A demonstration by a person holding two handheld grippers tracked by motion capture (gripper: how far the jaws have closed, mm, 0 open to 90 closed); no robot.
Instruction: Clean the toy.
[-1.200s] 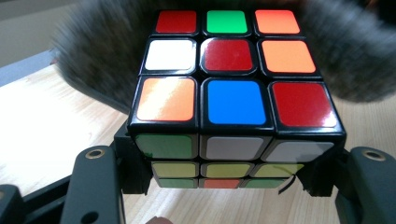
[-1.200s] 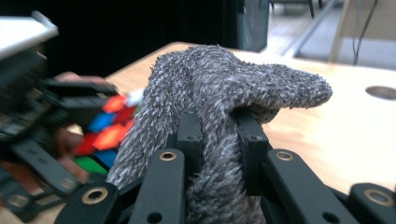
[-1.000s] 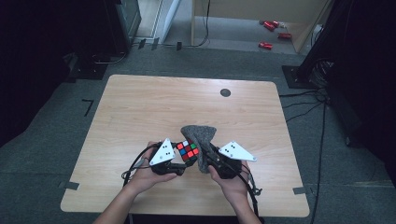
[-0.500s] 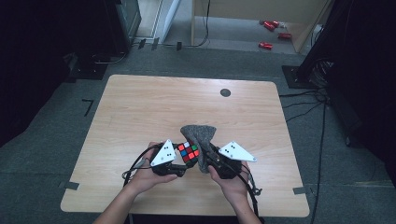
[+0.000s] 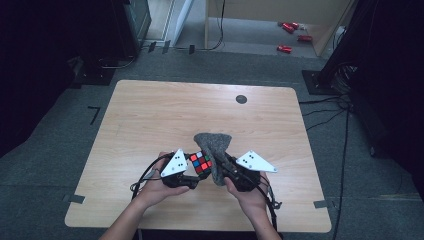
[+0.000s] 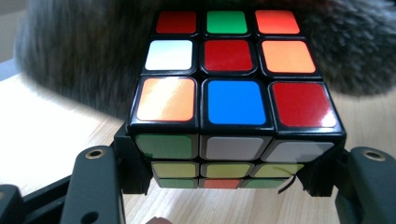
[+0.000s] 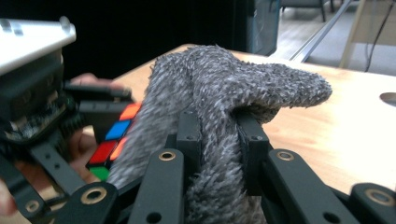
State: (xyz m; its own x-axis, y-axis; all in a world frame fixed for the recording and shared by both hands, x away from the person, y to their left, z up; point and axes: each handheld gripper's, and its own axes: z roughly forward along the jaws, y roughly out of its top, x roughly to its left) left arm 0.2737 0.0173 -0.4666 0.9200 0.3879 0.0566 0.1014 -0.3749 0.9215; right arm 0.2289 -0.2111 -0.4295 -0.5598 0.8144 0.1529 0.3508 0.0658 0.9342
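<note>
left gripper: jaws clamp puzzle cube by its sides | right gripper: jaws pinch grey cloth | cube at table's 6 o'clock edge, cloth touching its 3 o'clock side

**Your right tongs pinch a grey fuzzy cloth**

Your right tongs rise from the bottom edge, their two black jaws closed on a fold of thick grey cloth. The cloth bulges above the jaws and leans toward the right. Behind it, at left, you see a colour cube with orange, blue, red and green squares, partly hidden by the cloth. Your other tongs sit at far left, with fingers of your hand around them. A pale wooden desk stretches to the right, with a dark round hole at its edge.
</note>
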